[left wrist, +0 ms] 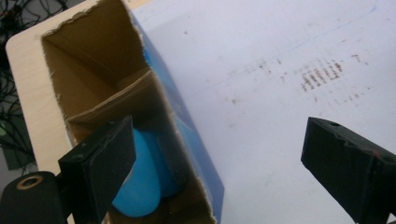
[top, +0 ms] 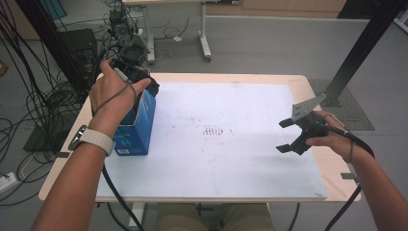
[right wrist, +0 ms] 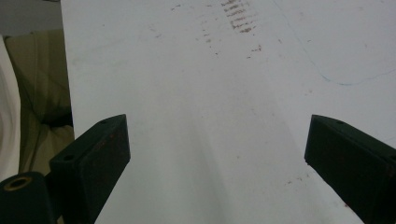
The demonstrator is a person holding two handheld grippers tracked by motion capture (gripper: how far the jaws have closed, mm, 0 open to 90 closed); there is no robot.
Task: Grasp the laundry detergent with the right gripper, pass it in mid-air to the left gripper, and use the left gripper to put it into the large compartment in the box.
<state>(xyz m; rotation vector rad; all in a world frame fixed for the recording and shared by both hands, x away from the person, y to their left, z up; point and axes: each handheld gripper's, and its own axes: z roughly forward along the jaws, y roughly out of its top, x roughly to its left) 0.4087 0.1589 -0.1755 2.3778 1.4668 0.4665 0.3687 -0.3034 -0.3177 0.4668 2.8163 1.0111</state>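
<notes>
A blue cardboard box (top: 140, 126) stands upright with its top open at the left side of the white mat (top: 240, 159). Seen from the left gripper view, the box (left wrist: 100, 74) has brown inner walls and a divider, and a rounded light-blue object (left wrist: 140, 184) lies in its nearer compartment. My left gripper (top: 143, 88) hovers just above the box's mouth; its jaws (left wrist: 219, 144) stand wide apart, one over the compartment, the other over the mat, holding nothing. My right gripper (top: 283, 135) hangs open over the mat's right part (right wrist: 217, 140), nothing between its fingers.
The mat covers a light wooden table (top: 317, 86) whose bare edges show all round. Faint brown smudges (top: 214, 131) mark the mat's middle. Cables and dark equipment (top: 72, 53) crowd the floor at the left, and a black post (top: 361, 48) rises at the right rear.
</notes>
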